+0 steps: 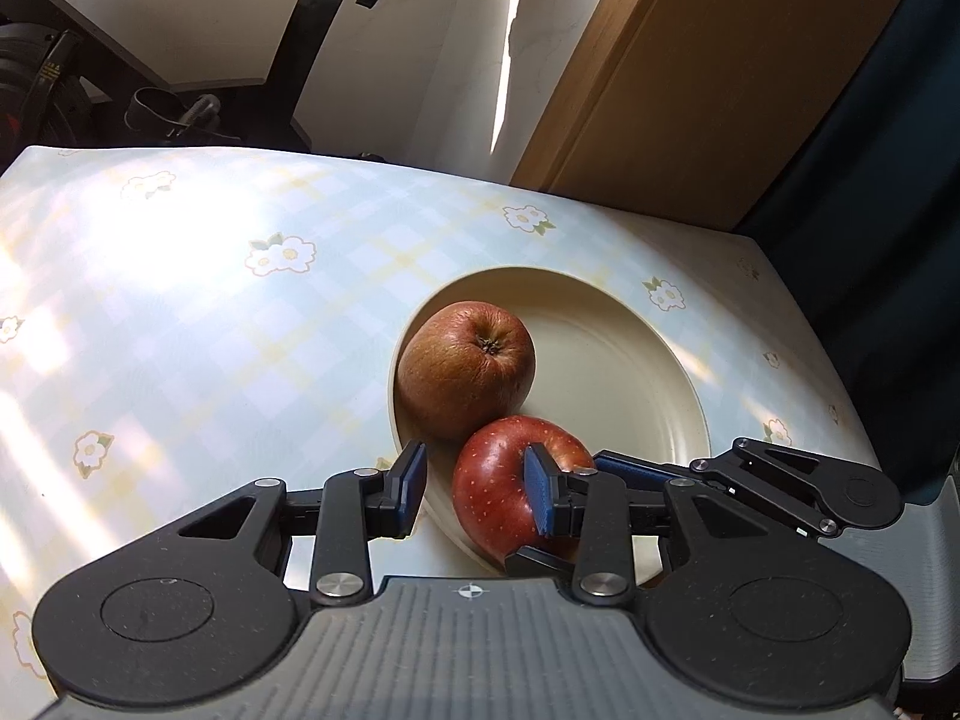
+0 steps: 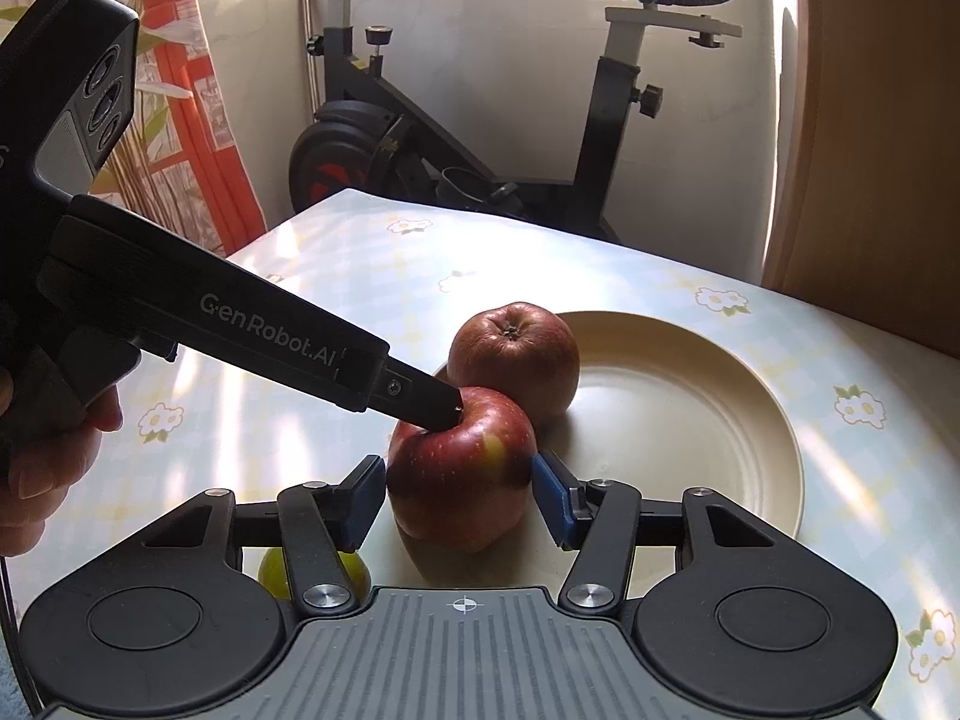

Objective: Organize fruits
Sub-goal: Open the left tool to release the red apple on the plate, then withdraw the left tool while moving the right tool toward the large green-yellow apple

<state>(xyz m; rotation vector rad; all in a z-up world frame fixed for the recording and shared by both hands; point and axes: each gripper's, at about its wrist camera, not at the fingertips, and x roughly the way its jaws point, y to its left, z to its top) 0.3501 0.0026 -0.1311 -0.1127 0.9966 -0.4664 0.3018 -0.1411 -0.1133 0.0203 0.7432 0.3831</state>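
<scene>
Table (image 2: 660, 276): covered with a pale blue-and-yellow check cloth printed with white flowers; sunlight falls across it.
Exercise bike (image 2: 456, 138): black, stands behind the table's far edge.
Plate (image 2: 720, 420): cream, round, on the cloth toward the table's right side.
Left gripper (image 1: 474, 489): jaws apart; its right pad lies against the red apple's side, its left pad hangs clear above the plate's rim. In the right wrist view its tip touches the top of that apple.
Right gripper (image 2: 459, 498): jaws apart, one blue pad on each side of the red apple, close to its skin; firm contact cannot be told.
Brownish apple (image 1: 468, 369): on the plate's left part, calyx up, touching the red apple.
Red apple (image 2: 462, 474): glossy, at the plate's near-left rim, between the right gripper's pads.
Green fruit (image 2: 273, 570): on the cloth off the plate, mostly hidden by the right gripper's linkage.
</scene>
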